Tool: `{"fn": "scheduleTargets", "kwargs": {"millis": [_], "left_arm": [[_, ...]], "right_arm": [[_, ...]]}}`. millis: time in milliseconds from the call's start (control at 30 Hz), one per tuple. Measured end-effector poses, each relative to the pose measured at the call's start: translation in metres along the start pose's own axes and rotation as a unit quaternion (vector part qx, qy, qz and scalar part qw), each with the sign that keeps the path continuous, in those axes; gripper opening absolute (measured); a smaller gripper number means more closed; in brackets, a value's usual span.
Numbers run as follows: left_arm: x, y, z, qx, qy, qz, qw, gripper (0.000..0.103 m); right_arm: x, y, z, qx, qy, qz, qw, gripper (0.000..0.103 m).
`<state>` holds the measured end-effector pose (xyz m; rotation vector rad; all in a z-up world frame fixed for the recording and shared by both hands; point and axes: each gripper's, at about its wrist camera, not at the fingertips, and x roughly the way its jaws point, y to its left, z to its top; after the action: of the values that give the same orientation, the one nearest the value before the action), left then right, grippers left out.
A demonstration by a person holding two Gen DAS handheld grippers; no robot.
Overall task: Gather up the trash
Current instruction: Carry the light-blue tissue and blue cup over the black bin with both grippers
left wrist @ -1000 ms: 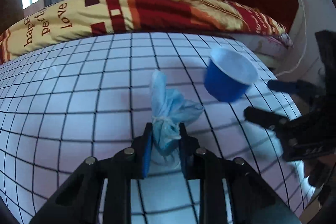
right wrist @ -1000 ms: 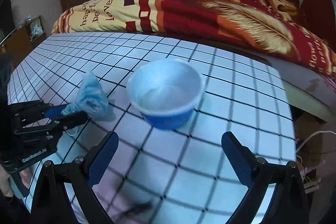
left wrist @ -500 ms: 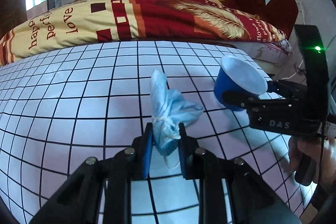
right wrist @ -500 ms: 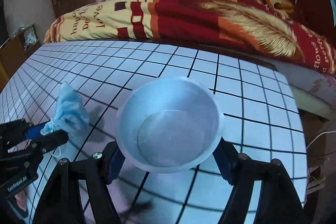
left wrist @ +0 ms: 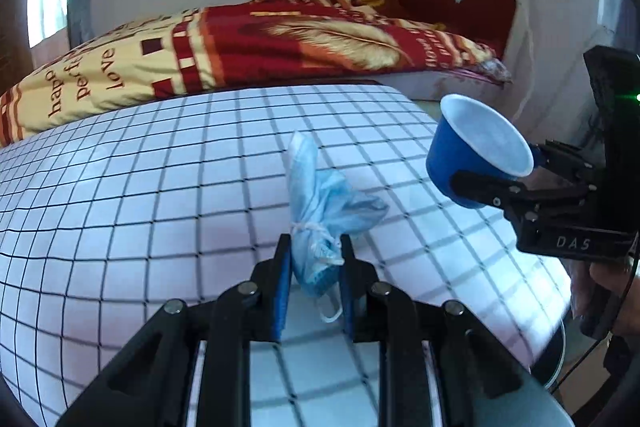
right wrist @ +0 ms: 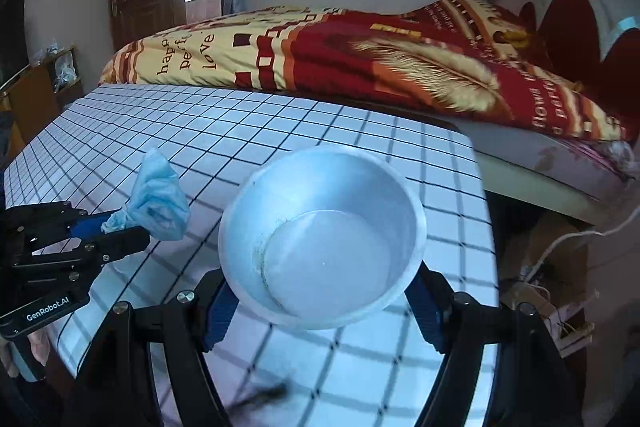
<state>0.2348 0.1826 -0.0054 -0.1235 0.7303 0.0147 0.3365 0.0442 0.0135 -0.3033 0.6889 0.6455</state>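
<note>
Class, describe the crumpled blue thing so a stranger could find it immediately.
Start at the white black-gridded table beside the bed. Near its middle, the left tongs pinch a crumpled pale-blue face mask. Unlike the rigid blue paper cup, it is soft and knotted with white loops.

Cup gripped and raised off the table

A second ago our right gripper [right wrist: 320, 307] stood wide open short of the cup [right wrist: 324, 239] on the table [right wrist: 360, 131]; now we have closed on the cup and lifted it above the table, tilted, near its right edge.
</note>
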Motion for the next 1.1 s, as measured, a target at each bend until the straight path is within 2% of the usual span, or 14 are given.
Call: {"fn": "scheduleTargets", "kwargs": {"millis": [267,733,933,1100], "left_arm": [[-0.035,-0.044,-0.017,0.017,-0.013,-0.03,0.9993,0.023],[-0.066,-0.113,-0.04,0.052,-0.019,-0.075,0.9957,0.023],[-0.066,-0.142,-0.046,0.071,-0.012,-0.091,0.9932,0.023],[-0.065,-0.167,-0.052,0.086,-0.006,-0.103,0.9909,0.023]], "right_arm": [[-0.072,-0.022,-0.049,0.024,-0.012,-0.023,0.999,0.076],[-0.177,-0.056,-0.115,0.055,-0.034,-0.062,0.996,0.076],[-0.207,-0.08,-0.144,0.075,-0.037,-0.086,0.993,0.076],[-0.216,-0.103,-0.172,0.113,-0.037,-0.096,0.988,0.076]]}}
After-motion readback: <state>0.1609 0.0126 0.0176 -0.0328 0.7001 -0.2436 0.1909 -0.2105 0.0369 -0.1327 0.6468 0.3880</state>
